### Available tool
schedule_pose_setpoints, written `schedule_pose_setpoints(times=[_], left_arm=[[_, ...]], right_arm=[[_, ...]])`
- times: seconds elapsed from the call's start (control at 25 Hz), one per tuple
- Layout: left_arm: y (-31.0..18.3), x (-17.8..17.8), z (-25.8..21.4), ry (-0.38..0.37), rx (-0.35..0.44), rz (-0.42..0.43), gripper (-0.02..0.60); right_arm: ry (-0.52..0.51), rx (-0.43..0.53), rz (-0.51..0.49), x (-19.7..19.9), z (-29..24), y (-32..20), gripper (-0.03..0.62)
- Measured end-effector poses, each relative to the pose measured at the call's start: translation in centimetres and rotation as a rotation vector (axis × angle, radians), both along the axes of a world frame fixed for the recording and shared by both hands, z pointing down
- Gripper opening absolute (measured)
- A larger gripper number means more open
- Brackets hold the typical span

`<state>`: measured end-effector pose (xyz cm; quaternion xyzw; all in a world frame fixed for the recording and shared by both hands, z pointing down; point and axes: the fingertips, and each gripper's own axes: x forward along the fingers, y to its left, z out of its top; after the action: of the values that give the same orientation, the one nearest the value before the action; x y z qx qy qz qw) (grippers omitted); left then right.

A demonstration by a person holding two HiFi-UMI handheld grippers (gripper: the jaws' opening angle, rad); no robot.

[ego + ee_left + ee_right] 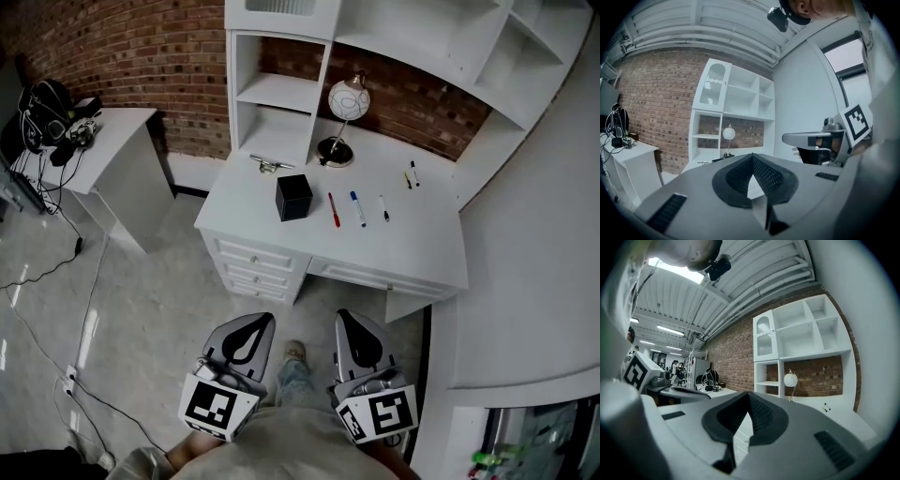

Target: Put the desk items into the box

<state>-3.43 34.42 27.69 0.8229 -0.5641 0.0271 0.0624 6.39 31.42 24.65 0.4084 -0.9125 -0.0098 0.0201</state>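
Nearest, the left gripper [251,336] and the right gripper [356,339] are held side by side close to the person's body, above the floor and well short of the desk [412,246], with a shoe [295,352] showing between them. In the left gripper view the left gripper [751,157] has its jaws closed tip to tip with nothing between them. The right gripper view shows the right gripper [747,396] closed and empty too. Beyond them comes the desk's front edge, with drawers [248,267] under its left half. On the top, the black box [293,197] stands near the left edge, about midway from front to back. Just to its right, a red pen [334,210], a blue pen [357,208] and a white marker [383,208] lie in a row across the middle, each apart from the next. Two small pens [411,175] lie farther back toward the right edge. At the back edge stands a globe lamp [348,98], and left of its base lies a metal piece [270,164], both in front of the white shelf unit [281,92] and the brick wall [159,47]. A side table [117,141] stands off to the left, well apart from the desk.
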Motion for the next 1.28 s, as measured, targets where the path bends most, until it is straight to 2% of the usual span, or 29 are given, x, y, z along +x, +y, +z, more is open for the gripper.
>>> schedule_pose_setpoints(times=[0.36, 0.56, 0.68, 1.0, 1.28], left_arm=[[-9.8, 0.2, 0.1, 0.013, -0.012, -0.04, 0.006], [-14.8, 0.7, 0.3, -0.016, -0.035, -0.06, 0.006], [-17.3, 1.5, 0.2, -0.002, -0.016, -0.065, 0.006], [-20.3, 1.5, 0.1, -0.042, 0.002, -0.1, 0.006], [-21.9, 0.2, 1.6, -0.035, -0.04, -0.131, 0.006]], right_arm=[[0.011, -0.01, -0.043, 0.0, -0.1, -10.4, 0.015], [0.009, -0.024, -0.063, 0.7, 0.2, -15.7, 0.015], [0.007, -0.032, -0.083, 0.8, 0.4, -18.2, 0.015], [-0.014, -0.058, -0.137, -0.2, 1.6, -21.6, 0.015], [0.005, -0.079, -0.14, -0.7, 2.8, -23.4, 0.015]])
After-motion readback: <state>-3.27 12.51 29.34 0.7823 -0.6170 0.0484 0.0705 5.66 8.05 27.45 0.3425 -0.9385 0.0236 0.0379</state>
